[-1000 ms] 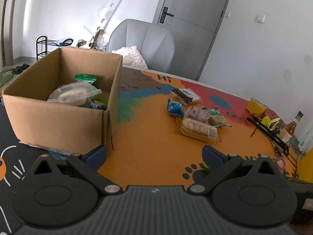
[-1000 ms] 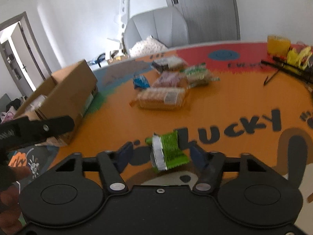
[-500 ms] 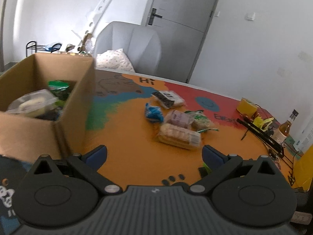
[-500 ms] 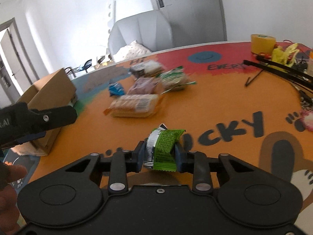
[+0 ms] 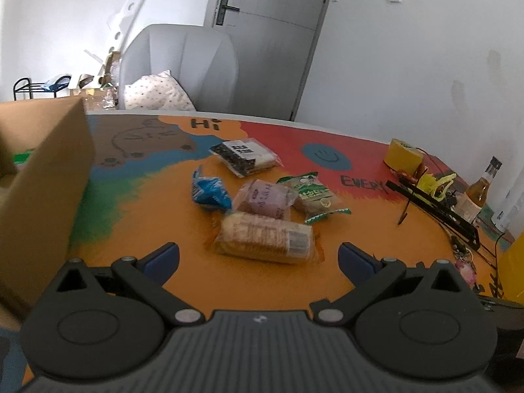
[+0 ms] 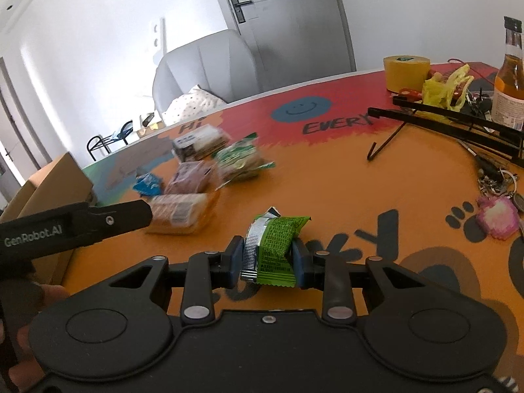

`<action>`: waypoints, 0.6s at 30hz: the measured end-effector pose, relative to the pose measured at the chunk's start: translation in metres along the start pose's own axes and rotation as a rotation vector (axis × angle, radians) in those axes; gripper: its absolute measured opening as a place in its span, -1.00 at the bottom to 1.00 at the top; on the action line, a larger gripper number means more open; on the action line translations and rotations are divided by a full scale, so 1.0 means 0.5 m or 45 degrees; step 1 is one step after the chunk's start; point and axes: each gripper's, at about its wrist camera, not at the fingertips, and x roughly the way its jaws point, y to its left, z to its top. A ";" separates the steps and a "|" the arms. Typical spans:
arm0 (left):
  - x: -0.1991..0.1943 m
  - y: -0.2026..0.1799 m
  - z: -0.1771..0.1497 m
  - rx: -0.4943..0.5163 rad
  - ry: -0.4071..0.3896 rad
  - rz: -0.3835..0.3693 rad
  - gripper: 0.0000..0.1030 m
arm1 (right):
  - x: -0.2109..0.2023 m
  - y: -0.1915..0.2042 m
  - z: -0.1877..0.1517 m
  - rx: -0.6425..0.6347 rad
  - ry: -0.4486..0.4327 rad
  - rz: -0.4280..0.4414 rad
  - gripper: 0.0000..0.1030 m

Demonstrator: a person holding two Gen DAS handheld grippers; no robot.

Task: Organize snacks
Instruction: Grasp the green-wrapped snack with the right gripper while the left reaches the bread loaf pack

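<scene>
One green packet [image 6: 276, 249] between right tool [image 6: 267, 258] pads

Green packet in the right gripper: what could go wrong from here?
1. The right gripper pinches the green packet only at its lower part; the crinkled wrapper could slip out on the way to the box.
2. The left gripper reaches across in front of the box; the two could collide.
3. The squeeze may crush what is inside.

We see a grey armchair [image 5: 183, 62] holding a spotted cushion [image 5: 154, 95], a yellow tape roll [image 6: 406, 72] and a bottle [image 6: 511, 75] (amber liquid inside).
</scene>
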 end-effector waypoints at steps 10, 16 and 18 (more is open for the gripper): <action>0.083 -0.015 0.022 0.051 0.082 -0.017 0.99 | 0.022 -0.022 0.023 0.021 -0.002 0.020 -0.43; 0.117 -0.019 0.032 0.067 0.118 -0.031 0.99 | 0.034 -0.031 0.032 0.027 -0.010 0.013 -0.43; 0.126 -0.021 0.032 0.068 0.130 -0.021 0.99 | 0.036 -0.033 0.032 0.029 -0.010 0.016 -0.43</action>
